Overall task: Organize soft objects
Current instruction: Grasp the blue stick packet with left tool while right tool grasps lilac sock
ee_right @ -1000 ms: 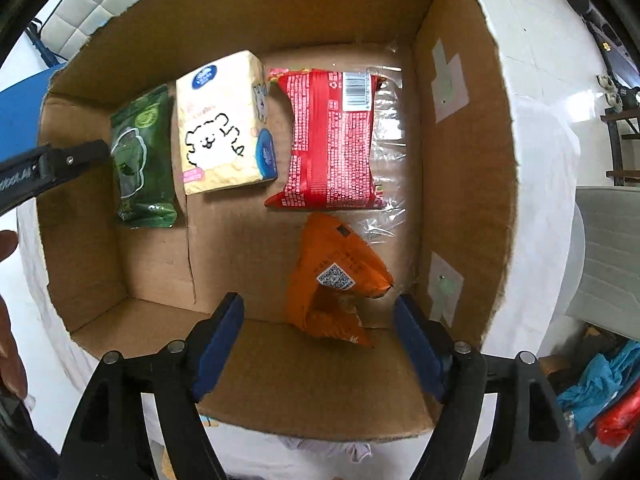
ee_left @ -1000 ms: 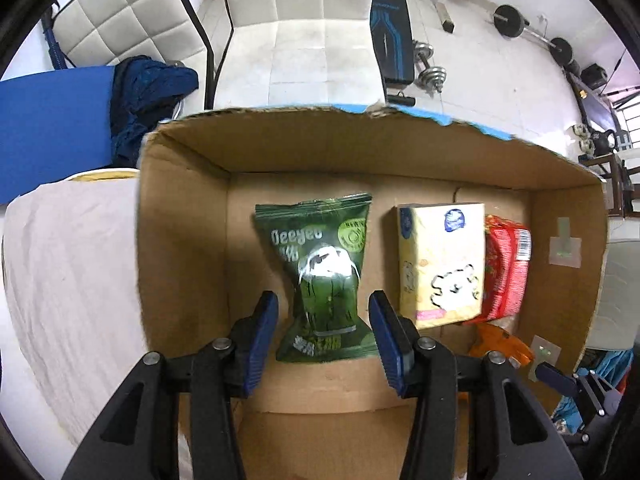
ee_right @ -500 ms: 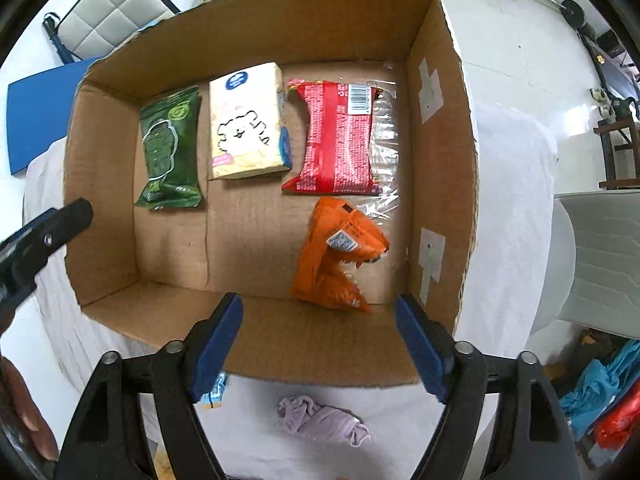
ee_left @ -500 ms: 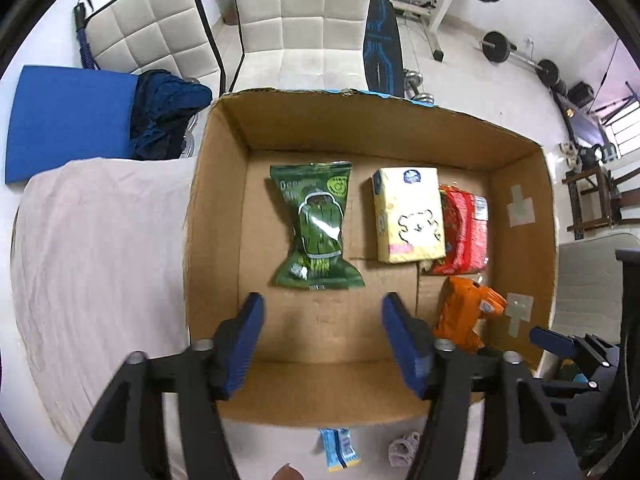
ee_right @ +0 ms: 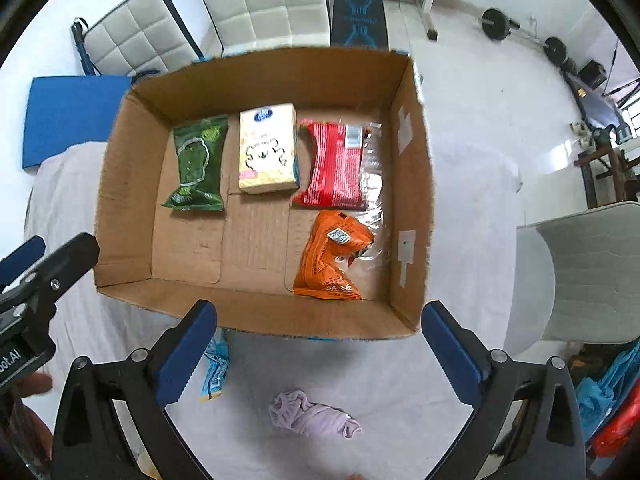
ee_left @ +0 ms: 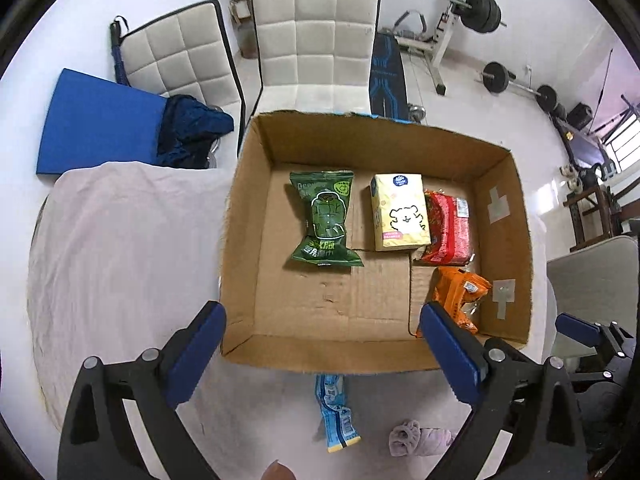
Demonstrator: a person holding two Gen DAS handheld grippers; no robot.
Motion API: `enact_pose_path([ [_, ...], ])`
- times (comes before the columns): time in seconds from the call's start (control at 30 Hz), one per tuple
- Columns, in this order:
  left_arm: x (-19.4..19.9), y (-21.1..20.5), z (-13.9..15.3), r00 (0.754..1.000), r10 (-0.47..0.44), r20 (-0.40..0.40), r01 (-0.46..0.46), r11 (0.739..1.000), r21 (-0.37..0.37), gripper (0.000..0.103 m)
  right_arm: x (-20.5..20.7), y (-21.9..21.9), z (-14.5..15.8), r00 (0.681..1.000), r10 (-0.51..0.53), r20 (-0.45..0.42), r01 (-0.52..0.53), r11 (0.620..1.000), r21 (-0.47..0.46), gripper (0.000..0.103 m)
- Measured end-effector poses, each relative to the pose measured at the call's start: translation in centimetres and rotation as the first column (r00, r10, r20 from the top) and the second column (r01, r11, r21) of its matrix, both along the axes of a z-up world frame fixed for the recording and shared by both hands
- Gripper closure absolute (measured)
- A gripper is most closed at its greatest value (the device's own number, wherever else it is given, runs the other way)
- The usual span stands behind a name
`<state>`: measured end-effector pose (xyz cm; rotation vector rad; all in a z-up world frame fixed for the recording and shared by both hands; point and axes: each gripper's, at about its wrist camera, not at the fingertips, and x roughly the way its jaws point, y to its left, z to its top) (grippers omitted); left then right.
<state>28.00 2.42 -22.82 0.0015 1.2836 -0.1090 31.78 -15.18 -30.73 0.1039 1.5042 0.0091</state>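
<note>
A cardboard box [ee_left: 236, 240] [ee_right: 120, 208] stands on a table covered in white cloth. Inside lie a green packet [ee_left: 324, 220] [ee_right: 196, 168], a yellow tissue pack [ee_left: 398, 212] [ee_right: 266, 148], a red packet [ee_left: 446, 228] [ee_right: 336, 164] and an orange packet [ee_left: 460, 300] [ee_right: 330, 256]. In front of the box lie a blue packet [ee_left: 336, 412] [ee_right: 214, 370] and a crumpled lilac cloth [ee_left: 416, 436] [ee_right: 312, 414]. My left gripper [ee_left: 324, 352] is open and empty above the box's near wall. My right gripper [ee_right: 320, 348] is open and empty above the cloth.
Two white padded chairs [ee_left: 316, 40] stand behind the table, with a blue cushion [ee_left: 96, 124] and dark blue clothing [ee_left: 192, 128] to the left. Gym weights [ee_left: 480, 8] stand at the back right. A grey chair [ee_right: 580, 272] is at the right.
Both grippers have pulled up and back out of the box. The left one has let go of the green packet and opened wider. The blue packet and lilac cloth have come into view.
</note>
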Motion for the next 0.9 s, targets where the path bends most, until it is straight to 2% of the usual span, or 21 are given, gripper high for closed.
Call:
enact_pose_path([
  [0.4,-5.3,1.1,4.5,0.99,0.037,0.138,-0.042,0.999,0.033,0.004,-4.0,0.6,5.7,0.992,0.008,0.126,-0.01,1.0,0.015,0.0],
  [0.57,-7.0,1.2,5.9,0.985,0.035,0.166,-0.044,0.998,0.049,0.003,-5.8,0.6,6.7,0.991,0.019,0.134,-0.028,0.998,0.058,0.0],
  [0.7,-9.0,1.5,5.1,0.989,0.032,0.145,-0.043,0.996,0.073,0.003,-7.9,0.5,4.6,0.994,0.088,0.068,-0.092,0.994,0.064,0.0],
  [0.8,-10.7,1.8,3.0,0.995,0.035,0.094,-0.043,0.995,0.085,0.003,-9.9,0.6,0.5,0.99,0.129,-0.055,-0.128,0.992,0.021,0.0],
  [0.9,-12.4,2.2,0.1,0.999,0.048,0.022,-0.05,0.995,0.082,0.003,-12.3,0.5,-3.8,0.979,0.124,-0.163,-0.114,0.991,0.066,0.0],
])
